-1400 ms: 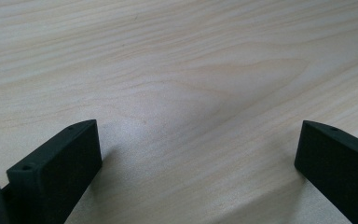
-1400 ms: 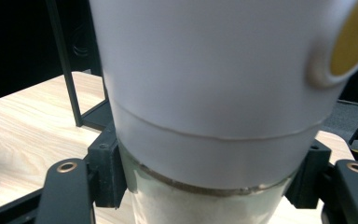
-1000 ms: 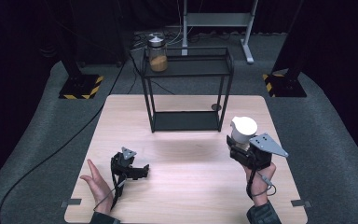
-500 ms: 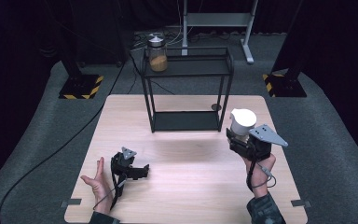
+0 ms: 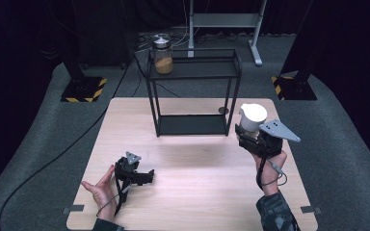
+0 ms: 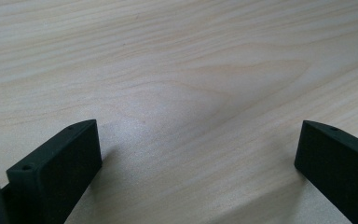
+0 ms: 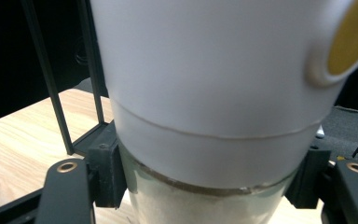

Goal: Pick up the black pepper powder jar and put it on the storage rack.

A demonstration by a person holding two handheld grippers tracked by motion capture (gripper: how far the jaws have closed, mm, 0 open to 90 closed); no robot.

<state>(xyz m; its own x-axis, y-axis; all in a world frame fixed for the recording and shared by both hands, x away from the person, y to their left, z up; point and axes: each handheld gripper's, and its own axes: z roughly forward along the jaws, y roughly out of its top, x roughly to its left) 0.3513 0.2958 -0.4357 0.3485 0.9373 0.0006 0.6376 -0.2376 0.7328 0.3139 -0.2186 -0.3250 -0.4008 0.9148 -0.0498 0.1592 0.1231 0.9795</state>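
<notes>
A jar with a white lid (image 5: 253, 115) is lifted above the table's right side, with my right gripper (image 5: 248, 132) shut on it. In the right gripper view the white lid (image 7: 214, 84) has a round spout hole at its upper right, and the jaws clamp the glass body (image 7: 200, 200) just under it. My left gripper (image 5: 148, 177) lies on the wooden table (image 5: 207, 192) at the front left, pointing right. Its jaws stand wide open over bare wood (image 6: 198, 154). The person's left hand (image 5: 99, 186) rests open beside it.
A black metal rack (image 5: 192, 70) stands at the table's far middle, just left of the lifted jar. On its top shelf stands a glass jar with brown contents (image 5: 163, 57). A small round object (image 5: 223, 110) lies by the rack's right foot.
The right gripper has risen with the white-lidded jar and edged toward the rack. The left gripper and hand have stayed put.
</notes>
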